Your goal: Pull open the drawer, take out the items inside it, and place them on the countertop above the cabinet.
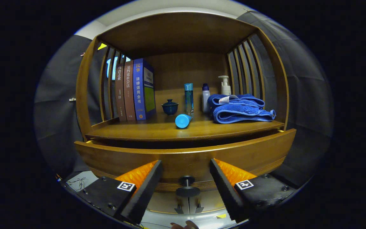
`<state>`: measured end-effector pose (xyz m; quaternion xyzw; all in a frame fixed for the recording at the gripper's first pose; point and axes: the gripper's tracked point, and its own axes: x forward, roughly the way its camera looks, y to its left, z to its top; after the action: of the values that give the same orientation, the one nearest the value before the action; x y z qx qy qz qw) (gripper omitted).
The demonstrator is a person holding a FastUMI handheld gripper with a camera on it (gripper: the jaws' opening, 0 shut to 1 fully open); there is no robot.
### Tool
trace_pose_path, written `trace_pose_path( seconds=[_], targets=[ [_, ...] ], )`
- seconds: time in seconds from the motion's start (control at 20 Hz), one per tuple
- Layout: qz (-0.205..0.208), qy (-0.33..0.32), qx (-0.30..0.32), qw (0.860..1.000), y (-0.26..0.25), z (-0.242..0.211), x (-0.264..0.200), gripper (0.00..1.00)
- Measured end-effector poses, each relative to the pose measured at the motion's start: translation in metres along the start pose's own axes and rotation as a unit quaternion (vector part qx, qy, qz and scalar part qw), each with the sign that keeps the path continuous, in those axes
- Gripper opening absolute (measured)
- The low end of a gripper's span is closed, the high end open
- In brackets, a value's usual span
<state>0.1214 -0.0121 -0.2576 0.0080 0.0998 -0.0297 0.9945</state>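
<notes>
Dim booth, black cloth walls (56,105) both sides, pale ceiling (170,8) above; wooden cabinet (84,95) with slatted sides, lit from front.

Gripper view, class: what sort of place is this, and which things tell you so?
Probably a staged household booth: a wooden cabinet holding books, toiletry bottles and folded towels, with black cloth behind. The gripper fingers stand open around the drawer knob.

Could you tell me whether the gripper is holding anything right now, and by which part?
Nothing is held: the gripper is open, its fingers apart on either side of the wooden drawer's small dark round knob.
</notes>
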Motion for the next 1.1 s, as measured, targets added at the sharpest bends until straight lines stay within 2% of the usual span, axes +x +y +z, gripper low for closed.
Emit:
trace_pose_path(
  seconds=[0.4, 1.1],
  targets=[
    [-0.002, 0.001, 0.000, 1.000, 0.001, 0.004, 0.023, 0.99],
    [-0.006, 0.003, -0.004, 1.000, -0.001, 0.003, 0.019, 0.99]
  ],
)
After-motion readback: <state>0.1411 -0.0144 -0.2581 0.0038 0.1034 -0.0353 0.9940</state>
